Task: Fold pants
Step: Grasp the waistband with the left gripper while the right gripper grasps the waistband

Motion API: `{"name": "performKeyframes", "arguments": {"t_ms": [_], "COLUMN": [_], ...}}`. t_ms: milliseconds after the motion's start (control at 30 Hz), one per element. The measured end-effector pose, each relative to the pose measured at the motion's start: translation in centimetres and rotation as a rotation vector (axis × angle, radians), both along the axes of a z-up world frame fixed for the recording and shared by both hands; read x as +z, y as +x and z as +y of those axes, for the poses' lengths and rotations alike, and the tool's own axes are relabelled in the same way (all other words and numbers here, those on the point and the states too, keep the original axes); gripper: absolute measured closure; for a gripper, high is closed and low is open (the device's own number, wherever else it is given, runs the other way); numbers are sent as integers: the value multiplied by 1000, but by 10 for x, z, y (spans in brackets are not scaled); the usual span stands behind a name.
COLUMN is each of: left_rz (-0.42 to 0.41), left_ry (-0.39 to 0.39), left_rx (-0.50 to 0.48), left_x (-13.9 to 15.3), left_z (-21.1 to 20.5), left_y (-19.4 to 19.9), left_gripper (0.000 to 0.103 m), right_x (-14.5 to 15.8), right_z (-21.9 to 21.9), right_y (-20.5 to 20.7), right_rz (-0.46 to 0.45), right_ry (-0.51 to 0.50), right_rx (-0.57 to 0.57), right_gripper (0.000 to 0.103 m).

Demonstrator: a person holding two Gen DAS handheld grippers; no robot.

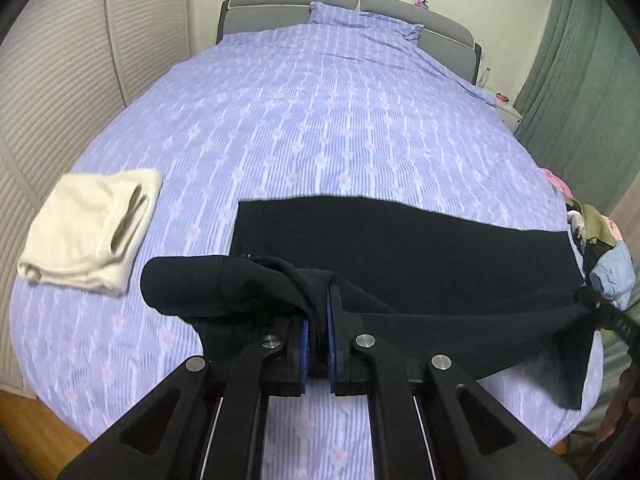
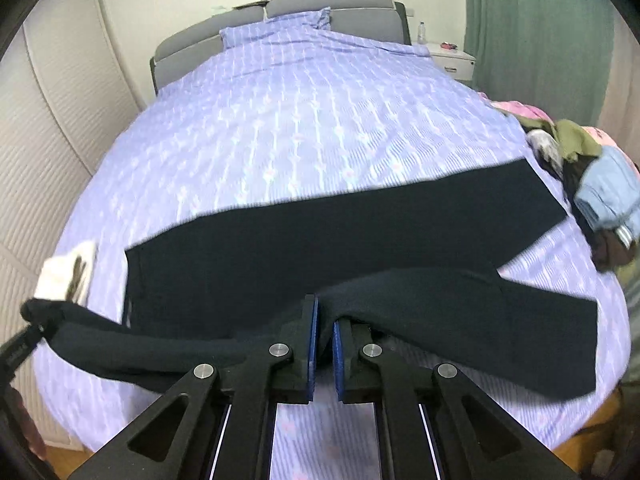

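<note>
Left fingers (image 1: 316, 312): pinched shut on a bunched edge of the dark pants (image 1: 400, 240), raised off the bed (image 1: 300, 120).
Right fingers (image 2: 325, 320): clamped on the same near edge further along; fabric sags between both grips.
Pants: far half lies flat across the bed's foot, near half lifted.
Writing: faint marks on the opposite gripper's body at each frame edge, unreadable.
Left view only: folded cream garment (image 1: 92, 232) whole, well apart from the pants.
Right view only: clothes pile (image 2: 592, 184) shown fully, touching the pants' end; nightstand (image 2: 452, 60).
Room: broad bare bedspread beyond the pants up to the pillow (image 1: 360, 20).
</note>
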State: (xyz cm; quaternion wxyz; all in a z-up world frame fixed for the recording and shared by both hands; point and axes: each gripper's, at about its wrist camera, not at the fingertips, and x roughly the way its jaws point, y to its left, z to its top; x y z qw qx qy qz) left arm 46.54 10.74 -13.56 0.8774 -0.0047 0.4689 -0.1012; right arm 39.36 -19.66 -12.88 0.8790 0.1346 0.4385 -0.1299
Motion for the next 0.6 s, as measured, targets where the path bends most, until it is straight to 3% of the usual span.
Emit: {"name": "performKeyframes", "arguments": {"t_ms": [133,300,600], "left_rz": [9,43,202], "left_ry": [6,36,96], "left_rx": [27,46,74], "left_x": [-1,-22,-101], "left_z": [-6,-17,-37], "left_y": [32,86,190], "left_gripper": [94,94,94], "right_x": [0,-13,-88], "right_z": [-5,-14,-27], "right_y": [42,93,203], "right_rz": [1,28,173], "right_ry": [-12,-6,-15], "right_rx": [43,77,139], "right_gripper": [96,96,96]}}
